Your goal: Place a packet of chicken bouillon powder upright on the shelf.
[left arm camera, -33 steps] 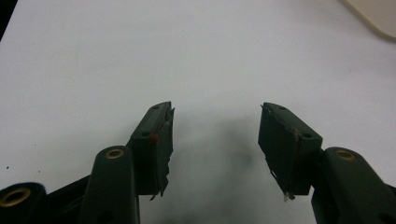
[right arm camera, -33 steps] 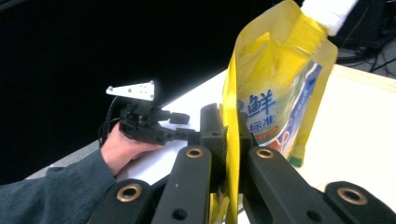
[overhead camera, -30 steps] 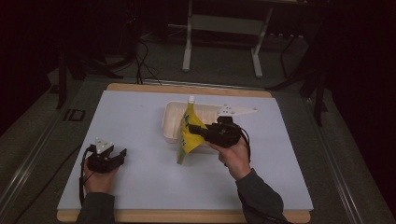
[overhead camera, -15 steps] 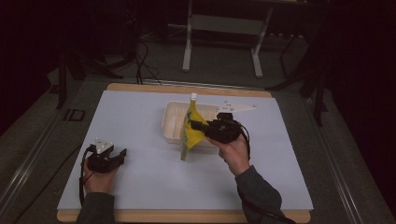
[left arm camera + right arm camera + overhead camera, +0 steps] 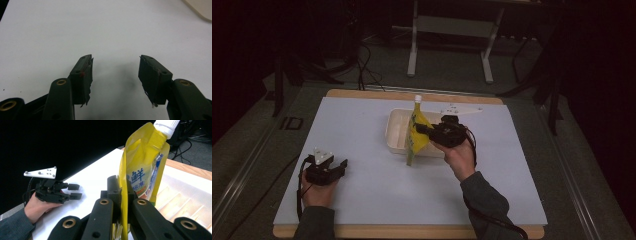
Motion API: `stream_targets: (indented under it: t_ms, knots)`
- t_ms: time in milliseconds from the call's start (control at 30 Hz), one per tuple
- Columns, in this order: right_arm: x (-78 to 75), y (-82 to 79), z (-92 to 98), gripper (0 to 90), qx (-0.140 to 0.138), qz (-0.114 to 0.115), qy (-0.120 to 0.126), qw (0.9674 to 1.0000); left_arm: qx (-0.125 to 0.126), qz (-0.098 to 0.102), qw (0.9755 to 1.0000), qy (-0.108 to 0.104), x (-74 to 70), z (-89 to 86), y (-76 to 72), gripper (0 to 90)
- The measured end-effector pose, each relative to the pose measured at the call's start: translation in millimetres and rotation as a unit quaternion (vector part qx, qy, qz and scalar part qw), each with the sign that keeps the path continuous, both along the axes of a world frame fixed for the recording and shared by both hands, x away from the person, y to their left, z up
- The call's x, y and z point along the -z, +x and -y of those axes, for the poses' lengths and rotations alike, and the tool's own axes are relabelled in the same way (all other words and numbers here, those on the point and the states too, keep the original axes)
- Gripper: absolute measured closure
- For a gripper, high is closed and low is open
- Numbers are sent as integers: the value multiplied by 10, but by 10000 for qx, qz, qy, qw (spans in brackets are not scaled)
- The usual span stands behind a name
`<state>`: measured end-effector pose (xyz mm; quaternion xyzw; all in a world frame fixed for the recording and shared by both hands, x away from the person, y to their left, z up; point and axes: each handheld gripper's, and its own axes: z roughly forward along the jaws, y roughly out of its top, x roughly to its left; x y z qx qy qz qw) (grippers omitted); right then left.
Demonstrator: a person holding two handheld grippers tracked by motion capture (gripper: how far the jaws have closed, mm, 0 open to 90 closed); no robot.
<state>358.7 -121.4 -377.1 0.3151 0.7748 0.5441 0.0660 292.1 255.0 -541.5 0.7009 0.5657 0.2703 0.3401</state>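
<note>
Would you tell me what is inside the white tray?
The white tray looks bare where visible; the yellow pouch held by the right gripper covers part of it.

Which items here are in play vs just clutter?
In play:
right gripper, shut on yellow pouch
white tray beside the pouch

Idle or background:
left gripper, open, resting on the white mat
metal stand behind the table
</note>
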Motion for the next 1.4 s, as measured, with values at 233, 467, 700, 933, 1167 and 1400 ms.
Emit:
stream_targets:
  t_ms: [233,467,700,933,1167,1400]
  knots:
    - [-15,62,-10,900,131,82,-22,9999,2,0,10000,0,0,1,0,444]
    - [-48,113,-26,900,295,201,-75,9993,-4,9,10000,-8,2,2,2,444]
    - [-71,165,-69,900,410,275,-181,9986,-3,8,10000,-7,2,1,1,444]
    - [-72,222,-108,900,560,329,-160,9978,-2,9,10000,-13,2,1,1,444]
    - [-70,273,-145,900,653,349,-80,9972,3,12,10000,-20,1,-1,1,444]
    - [-67,330,-182,900,733,362,-89,9966,11,14,10000,-3,1,0,1,444]
